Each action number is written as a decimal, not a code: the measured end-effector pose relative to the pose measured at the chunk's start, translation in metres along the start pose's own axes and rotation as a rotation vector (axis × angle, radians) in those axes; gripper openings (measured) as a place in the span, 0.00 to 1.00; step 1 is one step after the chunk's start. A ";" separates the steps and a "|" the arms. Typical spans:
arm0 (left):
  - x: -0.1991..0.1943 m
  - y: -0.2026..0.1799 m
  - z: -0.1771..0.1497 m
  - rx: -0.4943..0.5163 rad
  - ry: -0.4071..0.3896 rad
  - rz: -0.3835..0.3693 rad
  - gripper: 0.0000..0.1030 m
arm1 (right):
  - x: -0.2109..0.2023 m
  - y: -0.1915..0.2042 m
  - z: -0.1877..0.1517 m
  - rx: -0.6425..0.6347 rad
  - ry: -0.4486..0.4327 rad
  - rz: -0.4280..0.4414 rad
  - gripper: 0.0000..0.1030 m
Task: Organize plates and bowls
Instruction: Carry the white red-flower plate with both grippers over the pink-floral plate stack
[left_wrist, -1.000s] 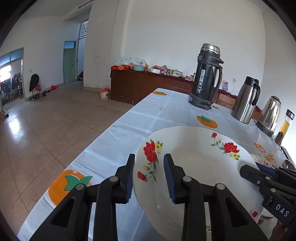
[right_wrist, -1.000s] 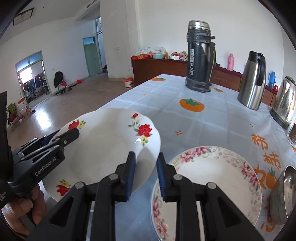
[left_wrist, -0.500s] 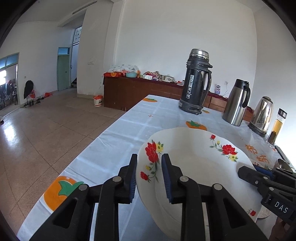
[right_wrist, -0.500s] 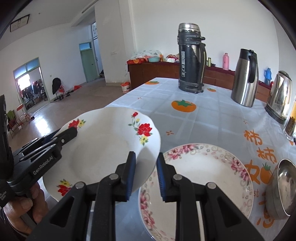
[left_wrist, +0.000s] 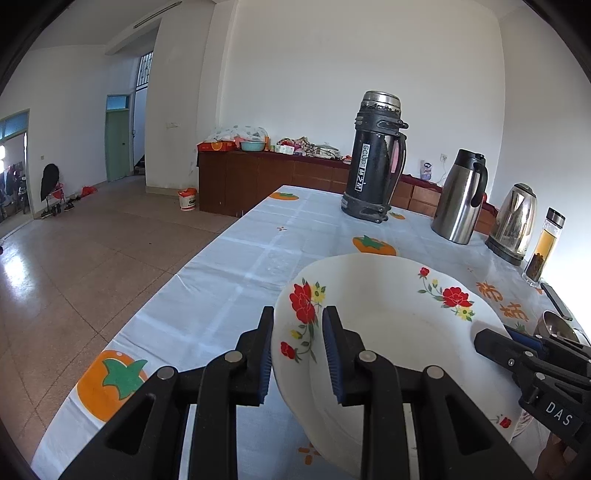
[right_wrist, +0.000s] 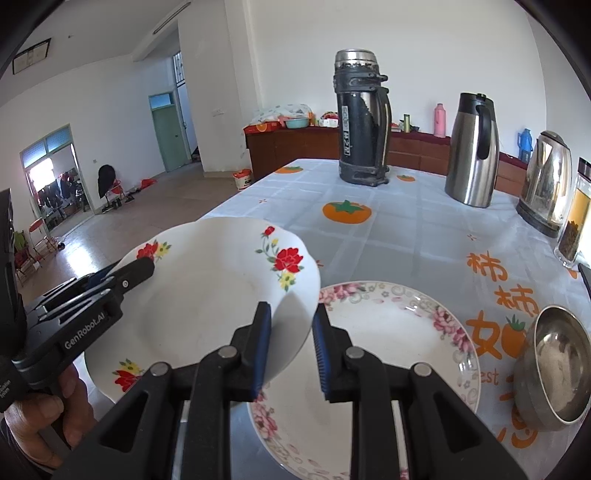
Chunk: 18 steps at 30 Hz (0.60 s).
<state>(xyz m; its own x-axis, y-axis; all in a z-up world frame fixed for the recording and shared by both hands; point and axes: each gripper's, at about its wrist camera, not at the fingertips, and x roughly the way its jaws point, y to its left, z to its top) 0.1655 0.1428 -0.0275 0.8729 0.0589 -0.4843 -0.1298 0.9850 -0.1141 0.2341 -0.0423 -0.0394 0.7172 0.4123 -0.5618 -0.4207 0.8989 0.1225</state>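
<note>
A white plate with red flowers (left_wrist: 388, 332) is held above the table by both grippers. My left gripper (left_wrist: 298, 356) is shut on its left rim. My right gripper (right_wrist: 290, 352) is shut on its right rim, and the plate also shows in the right wrist view (right_wrist: 207, 295). Below it on the tablecloth lies a second plate with a pink floral rim (right_wrist: 391, 354). A steel bowl (right_wrist: 554, 365) sits to the right of that plate.
A tall black thermos (left_wrist: 375, 158), a steel jug (left_wrist: 460, 197), an electric kettle (left_wrist: 515, 223) and a glass tea bottle (left_wrist: 545, 247) stand at the back of the table (left_wrist: 236, 266). The table's left edge drops to a tiled floor.
Both grippers have lifted the flowered plate a little and carried it right, so its right rim now overlaps the pink-rimmed plate's left edge.
</note>
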 end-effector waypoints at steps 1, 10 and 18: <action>-0.001 -0.002 0.000 0.004 -0.001 0.001 0.27 | -0.001 -0.002 0.000 0.002 0.000 0.000 0.22; -0.004 -0.023 0.005 0.028 -0.001 -0.011 0.27 | -0.013 -0.018 -0.002 0.035 -0.016 -0.012 0.22; -0.006 -0.042 0.009 0.051 -0.005 -0.023 0.27 | -0.022 -0.034 -0.003 0.068 -0.032 -0.027 0.22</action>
<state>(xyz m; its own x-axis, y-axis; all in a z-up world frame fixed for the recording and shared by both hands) 0.1705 0.1023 -0.0118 0.8777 0.0372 -0.4777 -0.0861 0.9930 -0.0807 0.2310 -0.0827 -0.0342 0.7456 0.3912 -0.5395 -0.3630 0.9173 0.1635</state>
